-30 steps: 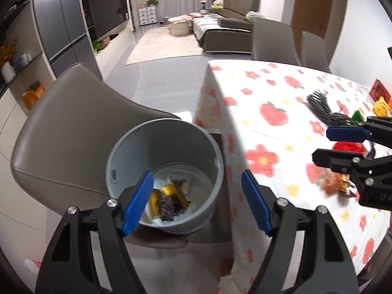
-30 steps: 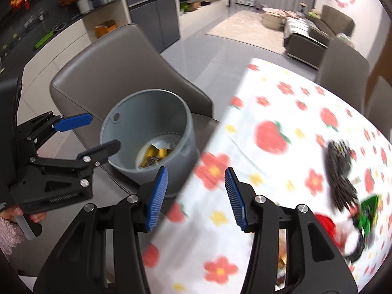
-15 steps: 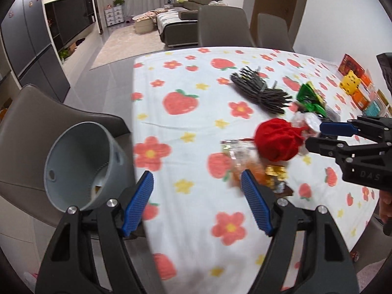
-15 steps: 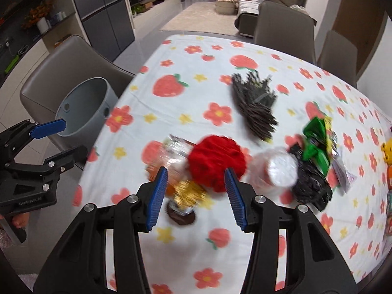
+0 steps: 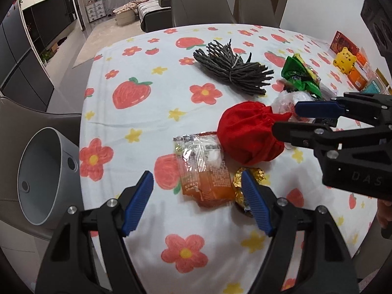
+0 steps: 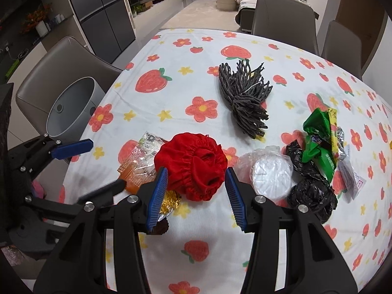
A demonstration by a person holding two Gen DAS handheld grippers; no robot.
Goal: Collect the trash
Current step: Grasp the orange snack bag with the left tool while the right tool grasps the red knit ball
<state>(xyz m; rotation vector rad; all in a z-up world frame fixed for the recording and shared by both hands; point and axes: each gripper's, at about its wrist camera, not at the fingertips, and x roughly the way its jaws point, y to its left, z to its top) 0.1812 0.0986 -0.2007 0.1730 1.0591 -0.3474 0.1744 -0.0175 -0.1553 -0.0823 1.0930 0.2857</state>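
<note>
Presently we held both tongs parted and empty: left tongs [image 5: 197,201] above the orange wrapper [image 5: 208,171], right tongs [image 6: 196,196] above the red cloth [image 6: 193,166] on the desk [image 6: 171,93].

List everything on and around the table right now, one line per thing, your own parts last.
tablecloth: one, white with red strawberries and flowers, over the table
bin: one, grey, on the chair beside the table
chairs: several, grey-brown, around the table
cord bundle: one, dark grey, mid-table
red cloth: one, bunched, near edge
orange wrapper: one, clear and orange, beside the red cloth
gold foil: one, crumpled, by the wrapper
clear plastic lid: one, whitish
black bag: one, crumpled
green wrapper: one, green and yellow
left claw: blue pads, open
right claw: blue pads, open
</note>
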